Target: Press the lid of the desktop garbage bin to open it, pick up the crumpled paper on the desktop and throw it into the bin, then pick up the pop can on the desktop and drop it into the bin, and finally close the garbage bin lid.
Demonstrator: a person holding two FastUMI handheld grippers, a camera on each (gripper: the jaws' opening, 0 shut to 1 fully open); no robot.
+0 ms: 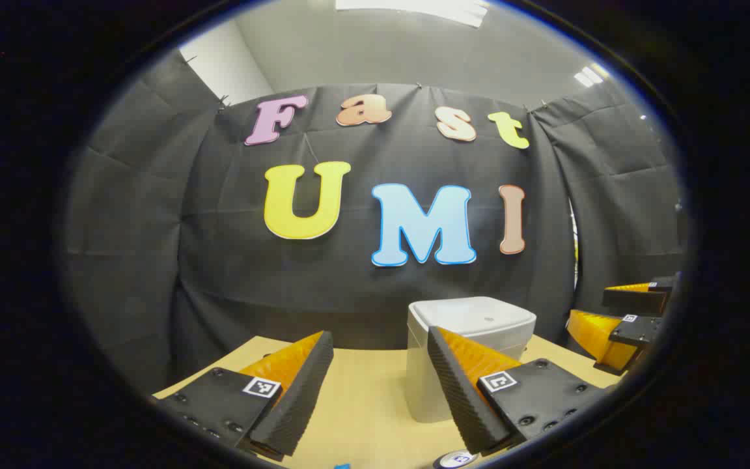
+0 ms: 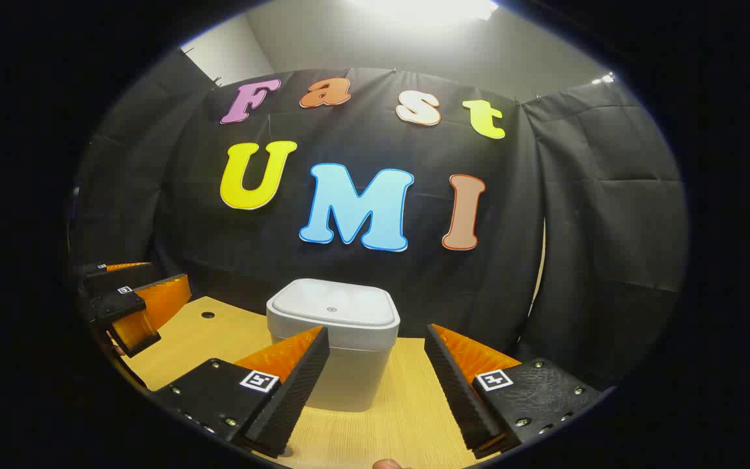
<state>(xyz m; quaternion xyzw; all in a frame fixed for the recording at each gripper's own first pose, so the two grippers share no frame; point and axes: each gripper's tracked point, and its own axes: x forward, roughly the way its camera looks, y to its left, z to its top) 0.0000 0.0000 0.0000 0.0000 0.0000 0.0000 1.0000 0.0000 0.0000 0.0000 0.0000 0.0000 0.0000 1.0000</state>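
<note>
The garbage bin [image 2: 333, 342] stands on the counter [image 2: 407, 417] w/ its lid [image 2: 331, 303] down and flat, so the task looks to be at the very first step: pressing the lid to open it. In the right gripper view the bin is just ahead of the right tongs [image 2: 375, 384], a bit toward the left finger, which overlaps its front wall; the fingers stand wide apart and hold nothing. In the left gripper view the left tongs [image 1: 378, 384] are also wide open and empty, and the bin sits ahead behind the right finger. The other tongs show at the edge of each view, approx. level w/ the bin and beside it, not touching. The small round mark at the lid center is probably the press point. Next move, I judge: one tongs goes up over the lid and pushes down w/ a fingertip near that mark, straight and short, so the bin does not slide on the counter. Where the crumpled paper and pop can lie I cannot tell.
</note>
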